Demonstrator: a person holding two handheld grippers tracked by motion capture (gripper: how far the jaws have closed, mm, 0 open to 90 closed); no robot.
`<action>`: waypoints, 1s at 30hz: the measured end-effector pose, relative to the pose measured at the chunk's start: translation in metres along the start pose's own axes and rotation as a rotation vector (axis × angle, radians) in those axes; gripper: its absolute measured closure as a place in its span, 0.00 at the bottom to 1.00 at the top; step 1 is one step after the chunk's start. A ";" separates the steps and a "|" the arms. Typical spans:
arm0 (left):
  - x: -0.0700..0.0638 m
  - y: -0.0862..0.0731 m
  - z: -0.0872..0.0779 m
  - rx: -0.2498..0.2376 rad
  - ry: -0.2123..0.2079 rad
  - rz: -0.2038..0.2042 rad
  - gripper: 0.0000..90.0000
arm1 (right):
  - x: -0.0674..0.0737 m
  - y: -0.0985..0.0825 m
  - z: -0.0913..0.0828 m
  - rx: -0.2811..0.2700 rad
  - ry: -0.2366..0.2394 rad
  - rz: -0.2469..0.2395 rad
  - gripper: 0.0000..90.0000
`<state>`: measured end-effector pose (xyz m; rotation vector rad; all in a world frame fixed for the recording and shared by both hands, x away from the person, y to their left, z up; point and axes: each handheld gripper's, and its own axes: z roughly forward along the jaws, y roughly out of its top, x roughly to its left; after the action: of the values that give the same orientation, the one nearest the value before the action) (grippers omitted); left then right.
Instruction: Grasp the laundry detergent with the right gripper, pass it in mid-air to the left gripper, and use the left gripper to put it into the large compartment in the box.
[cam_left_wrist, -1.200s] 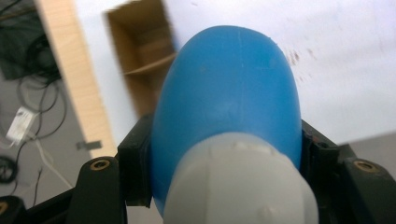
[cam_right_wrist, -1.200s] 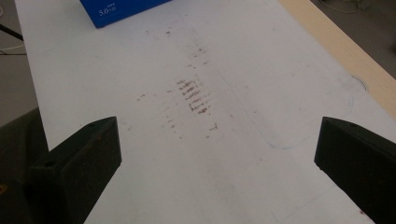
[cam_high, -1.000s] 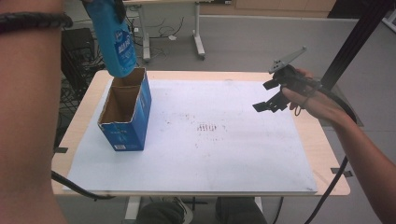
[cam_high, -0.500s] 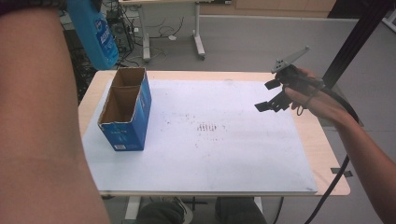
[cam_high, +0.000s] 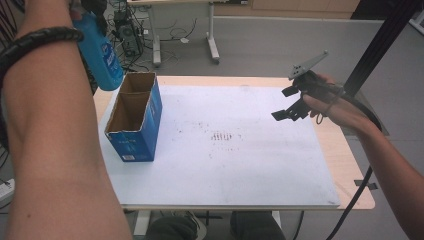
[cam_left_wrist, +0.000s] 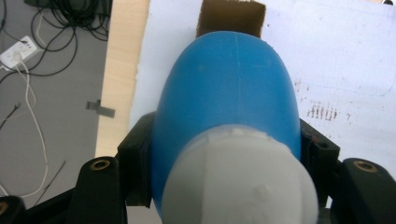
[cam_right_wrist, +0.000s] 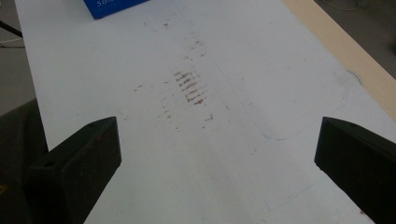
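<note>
High view: the left tool (cam_high: 85, 12) grips a blue plastic bottle (cam_high: 102, 57) by its neck, the bottle hanging in the air just off the far left corner of an open-topped blue cardboard box (cam_high: 135, 120). That box stands on a white mat (cam_high: 240, 165) at the left of the tabletop (cam_high: 350, 170). It looks empty inside, so the bottle is probably picked up but not yet placed. The right tool (cam_high: 287, 102) hovers open and empty above the tabletop's right side.
</note>
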<state>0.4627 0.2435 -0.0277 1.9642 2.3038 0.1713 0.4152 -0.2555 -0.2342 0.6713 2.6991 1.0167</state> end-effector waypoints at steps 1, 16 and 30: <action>0.001 0.000 0.004 0.004 -0.003 0.001 0.41 | 0.000 0.000 0.000 0.000 0.001 -0.001 0.01; 0.007 -0.003 0.057 0.031 -0.022 0.010 0.41 | 0.001 0.002 -0.001 0.010 -0.006 -0.017 0.01; 0.009 -0.013 0.114 0.068 -0.046 0.025 0.41 | 0.003 0.003 0.002 0.019 -0.008 -0.021 0.01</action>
<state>0.4662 0.2522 -0.1428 2.0075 2.2862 0.0497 0.4145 -0.2515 -0.2340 0.6476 2.7065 0.9821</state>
